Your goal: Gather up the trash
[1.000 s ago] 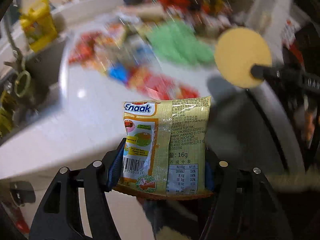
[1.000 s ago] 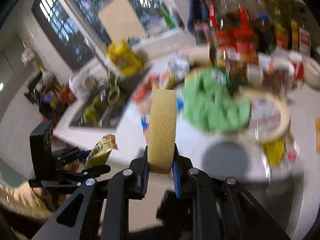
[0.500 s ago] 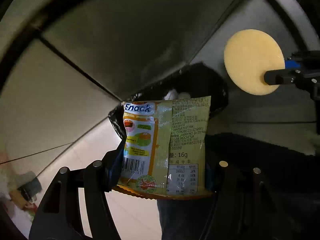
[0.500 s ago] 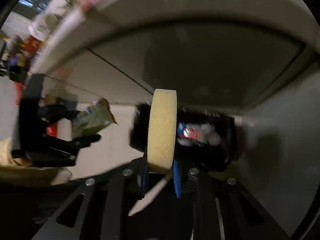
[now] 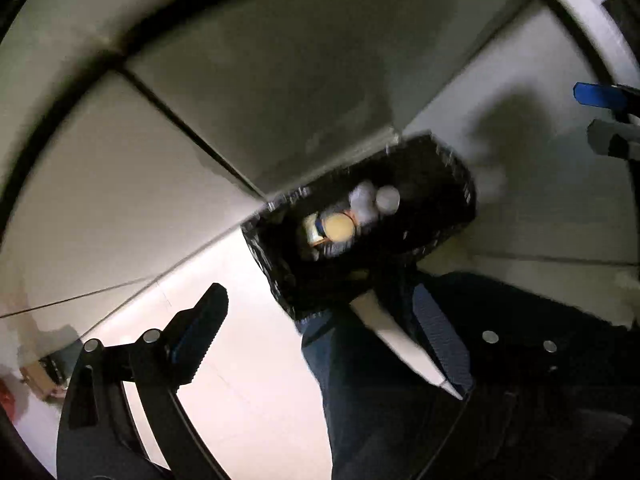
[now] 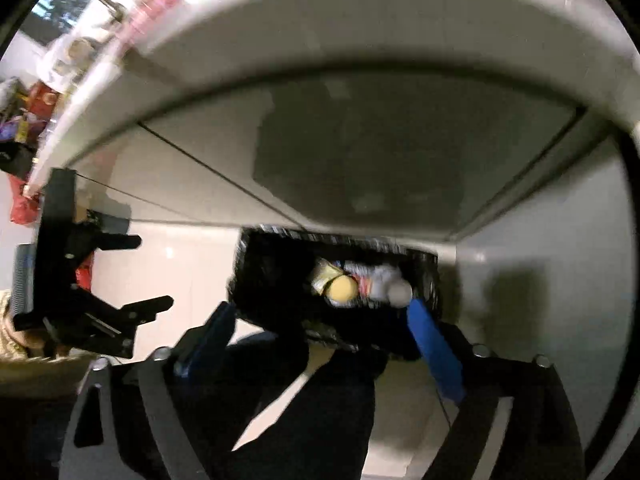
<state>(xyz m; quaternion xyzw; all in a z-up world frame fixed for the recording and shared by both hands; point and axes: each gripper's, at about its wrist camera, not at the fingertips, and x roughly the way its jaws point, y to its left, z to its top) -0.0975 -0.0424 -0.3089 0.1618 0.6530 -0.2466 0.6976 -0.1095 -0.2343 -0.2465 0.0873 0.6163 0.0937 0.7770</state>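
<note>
Grippers — left [image 5: 320, 316], right [image 6: 320, 332] — jaws just opened wide, empty, above one bin [image 5: 456, 184].

The black-lined trash bin [image 5: 452, 184] gapes open at centre frame, its mouth unobstructed from above. Grey cabinet panels [image 5: 280, 80] wall off the upper frame; a person's dark trouser legs [image 5: 380, 400] crowd the lower right. Pale floor [image 5: 240, 360] at lower left lies clear.

Glossy, crinkled black plastic lining the bin [image 5: 460, 184]; smooth pale floor tiles [image 5: 248, 380] with a faint sheen; matt yellow sponge [image 5: 339, 227] inside (blurred); denim trouser leg [image 5: 360, 400] near.
</note>
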